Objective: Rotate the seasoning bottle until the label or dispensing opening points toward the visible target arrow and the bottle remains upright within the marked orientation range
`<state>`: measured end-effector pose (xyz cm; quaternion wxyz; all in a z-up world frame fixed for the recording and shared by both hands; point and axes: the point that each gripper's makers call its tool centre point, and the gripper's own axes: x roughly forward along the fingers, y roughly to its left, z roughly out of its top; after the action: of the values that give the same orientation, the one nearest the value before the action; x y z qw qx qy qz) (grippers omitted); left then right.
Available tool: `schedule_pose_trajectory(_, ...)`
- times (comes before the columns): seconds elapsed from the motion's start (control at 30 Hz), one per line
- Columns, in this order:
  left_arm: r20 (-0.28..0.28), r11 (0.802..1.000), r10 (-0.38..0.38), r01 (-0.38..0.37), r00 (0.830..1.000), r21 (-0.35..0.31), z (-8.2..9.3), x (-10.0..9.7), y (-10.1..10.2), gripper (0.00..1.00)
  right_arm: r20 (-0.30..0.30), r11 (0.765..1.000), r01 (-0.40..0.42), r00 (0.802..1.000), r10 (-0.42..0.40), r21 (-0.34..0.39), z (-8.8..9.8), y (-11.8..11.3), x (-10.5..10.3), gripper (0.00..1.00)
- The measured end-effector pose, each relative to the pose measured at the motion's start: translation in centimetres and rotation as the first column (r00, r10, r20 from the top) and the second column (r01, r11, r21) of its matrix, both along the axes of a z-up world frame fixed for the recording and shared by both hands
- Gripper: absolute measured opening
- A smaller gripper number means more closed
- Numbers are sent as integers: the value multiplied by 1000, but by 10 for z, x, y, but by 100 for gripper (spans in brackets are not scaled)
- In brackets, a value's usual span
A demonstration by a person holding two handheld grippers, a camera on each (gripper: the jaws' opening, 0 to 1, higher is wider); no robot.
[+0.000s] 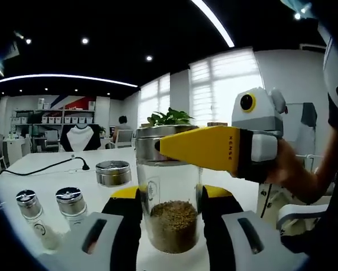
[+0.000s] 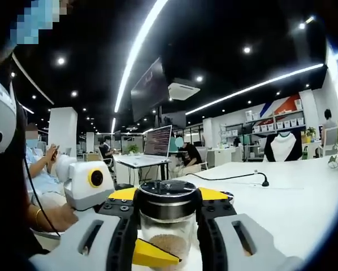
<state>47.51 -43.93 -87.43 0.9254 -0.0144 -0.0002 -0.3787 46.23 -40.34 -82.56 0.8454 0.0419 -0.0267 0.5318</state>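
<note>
The bottle (image 1: 168,195) is standing upright on the white tabletop (image 1: 39,169), its long axis vertical. Which way its label or opening is pointing cannot be told; a faint mark is showing on the glass in the left gripper view. It is a clear glass jar with a metal lid, and brown granules are filling roughly its lower third.

The left gripper (image 1: 170,217) is holding the bottle low down, its jaws pressing the glass on both sides. The right gripper (image 2: 168,217) is pinching the bottle higher up, its jaws closing on the lid and neck; in the left gripper view its yellow jaw is lying across the lid from the right.

Two small shakers (image 1: 50,212) with metal caps are standing near left of the bottle. A low round tin (image 1: 113,172) is sitting farther back, just left of the bottle. A black cable (image 1: 50,165) is running across the far tabletop. A leafy plant (image 1: 170,117) is showing behind the bottle. People are sitting at desks far off in the right gripper view.
</note>
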Motion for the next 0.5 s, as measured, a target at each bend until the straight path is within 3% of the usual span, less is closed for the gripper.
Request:
schedule_pose_trajectory(0.27, 25, 991, 119, -120, 993, 51, -8, 8, -4, 43, -5, 983, 183, 983, -183, 20, -9, -6, 8, 39)
schedule_pose_trajectory(0.4, 15, 987, 160, -160, 987, 25, -6, 11, -1, 43, 24, 974, 225, 974, -226, 15, -6, -3, 10, 39)
schedule_pose_trajectory(0.5, 31, 982, 183, -184, 983, 43, -5, 13, 0, 43, 37, 964, 264, 964, -265, 16, -5, -2, 10, 39)
